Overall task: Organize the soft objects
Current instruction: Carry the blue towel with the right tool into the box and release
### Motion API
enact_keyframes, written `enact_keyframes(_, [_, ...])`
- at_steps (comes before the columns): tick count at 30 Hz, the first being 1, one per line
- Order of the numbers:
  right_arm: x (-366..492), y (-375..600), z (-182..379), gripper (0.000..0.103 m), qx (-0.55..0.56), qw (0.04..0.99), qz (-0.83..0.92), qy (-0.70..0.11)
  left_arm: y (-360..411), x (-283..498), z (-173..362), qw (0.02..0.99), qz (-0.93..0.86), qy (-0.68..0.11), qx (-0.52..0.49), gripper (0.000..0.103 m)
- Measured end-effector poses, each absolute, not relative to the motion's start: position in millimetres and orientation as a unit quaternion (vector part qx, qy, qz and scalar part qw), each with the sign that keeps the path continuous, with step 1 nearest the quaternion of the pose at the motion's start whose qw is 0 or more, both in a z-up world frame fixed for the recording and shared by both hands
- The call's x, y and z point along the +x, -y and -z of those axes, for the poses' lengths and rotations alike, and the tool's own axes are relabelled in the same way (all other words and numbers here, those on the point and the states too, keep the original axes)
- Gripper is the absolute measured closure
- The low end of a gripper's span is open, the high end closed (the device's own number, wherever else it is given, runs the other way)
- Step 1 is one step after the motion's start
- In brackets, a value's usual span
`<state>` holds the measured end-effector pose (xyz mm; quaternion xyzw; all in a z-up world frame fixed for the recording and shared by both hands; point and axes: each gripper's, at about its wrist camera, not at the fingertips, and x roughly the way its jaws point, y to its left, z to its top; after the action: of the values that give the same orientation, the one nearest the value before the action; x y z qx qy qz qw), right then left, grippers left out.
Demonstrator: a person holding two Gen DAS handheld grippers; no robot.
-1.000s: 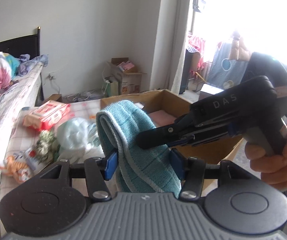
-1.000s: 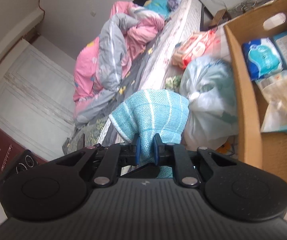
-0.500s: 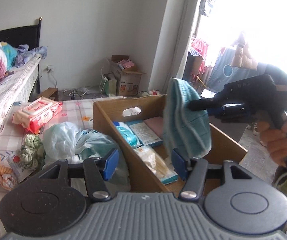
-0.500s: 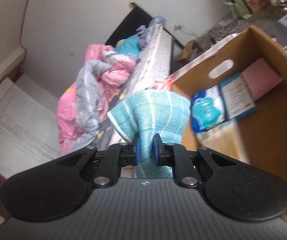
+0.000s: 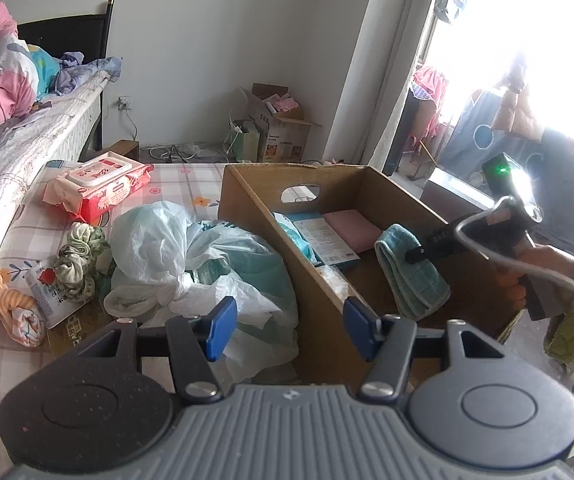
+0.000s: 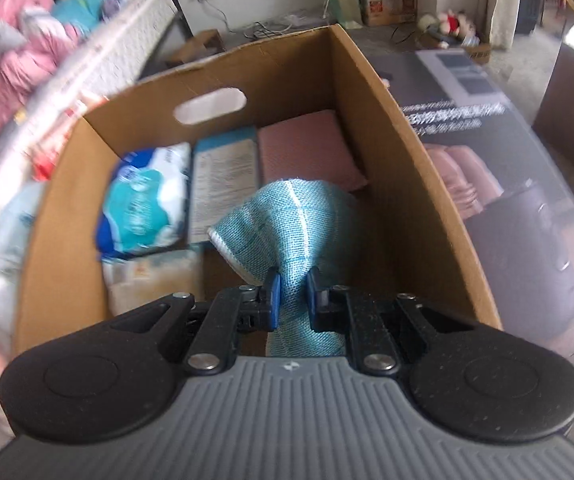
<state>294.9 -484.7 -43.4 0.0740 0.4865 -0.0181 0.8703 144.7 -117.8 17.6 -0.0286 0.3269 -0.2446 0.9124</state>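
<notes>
Left wrist view shows the big change: the blue towel [image 5: 409, 270] is no longer between the left gripper [image 5: 291, 328] fingers. A second ago both grippers had it. Now the left gripper fingers are wide apart and hold nothing, and they hang over the near wall of the cardboard box [image 5: 307, 280]. Only the right gripper [image 5: 413, 256] has the towel, and it has moved the towel over the box and down inside it.

Right wrist view shows the right gripper [image 6: 291, 294] fingers squeezed tight on the towel [image 6: 291, 220]. The towel hangs folded inside the box [image 6: 407, 140], near the right wall. It is in front of the pink pad [image 6: 307, 152], with the blue pack [image 6: 143, 200] toward the left wall and the flat paper packet [image 6: 223, 176] between that pack and the pad.

So the handover looks done, and the towel is almost put away. I think the next job is to lower it onto the bare box floor and let go.

Outside the box, beside its left wall, more soft things wait: the plastic bag [image 5: 191, 256], the pink wipes pack [image 5: 103, 184] and the green scrunchies [image 5: 75, 264].
</notes>
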Motion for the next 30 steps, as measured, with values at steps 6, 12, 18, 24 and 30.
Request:
enact_keyframes(6, [314.0,454.9,62.9,0.087,-0.103,0.864,0.087,-0.486,116.2,144.3,-16.1,0.912,0.243,-0.328,-0.03,0.043])
enact_keyframes(12, [320.9,429.9,87.5,0.07,-0.224,0.842,0.1,-0.48,114.0,143.4,-16.0,0.912,0.243,-0.331,-0.032,0.043])
enact_keyframes(18, [313.7,441.7,63.2,0.057,-0.175,0.862,0.094,-0.466,113.9,140.5,-17.7,0.913,0.243,-0.328,-0.029,0.041])
enact_keyframes(24, [289.8,451.4,28.5,0.058,-0.075,0.89,0.056,-0.447,113.5,139.0,-18.0,0.912,0.243,-0.328,-0.03,0.041])
enact_keyframes(30, [305.8,463.1,45.4,0.068,0.08,0.842,-0.026,-0.532,113.0,136.2,-19.3,0.914,0.242,-0.325,-0.029,0.041])
